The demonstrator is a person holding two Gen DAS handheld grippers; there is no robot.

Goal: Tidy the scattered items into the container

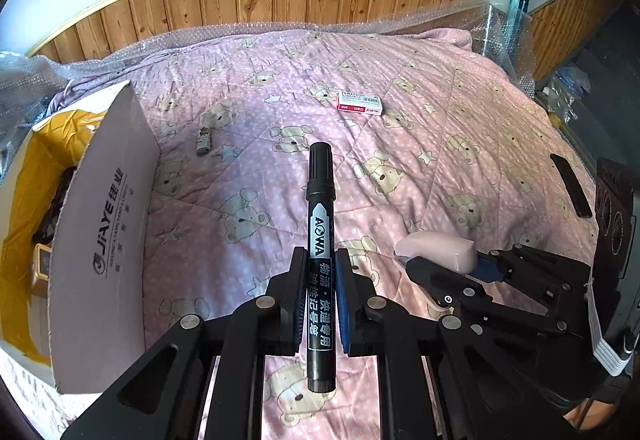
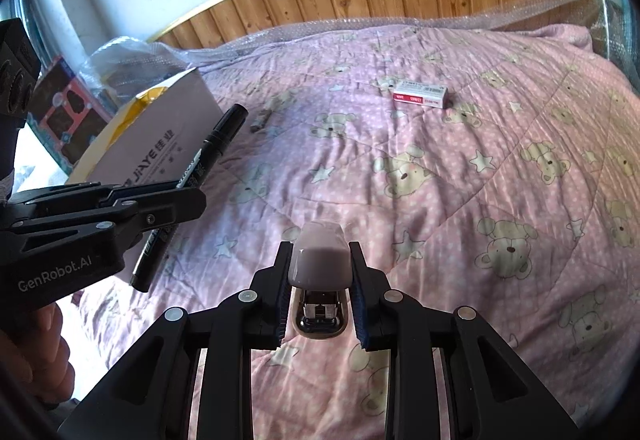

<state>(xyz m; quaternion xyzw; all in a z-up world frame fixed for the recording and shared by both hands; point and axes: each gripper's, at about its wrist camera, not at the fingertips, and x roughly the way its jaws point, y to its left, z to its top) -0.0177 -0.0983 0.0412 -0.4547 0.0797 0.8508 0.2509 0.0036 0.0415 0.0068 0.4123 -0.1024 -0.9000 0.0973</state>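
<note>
left tool (image 1: 320, 296) pinches a light, stiff, slick marker (image 1: 320, 240) mid-barrel; right tool (image 2: 320, 280) clamps a heavier, rigid stapler (image 2: 320, 260) by its sides; box (image 1: 100, 220) sits left.

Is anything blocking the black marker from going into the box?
Only the box's own wall. The left claw holds the marker right of the cardboard box, whose tall side stands between them. The marker must go over that; nothing else blocks it.

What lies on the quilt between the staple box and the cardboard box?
A small lighter-like item lies between the staple box and cardboard box, in both wrist views.
</note>
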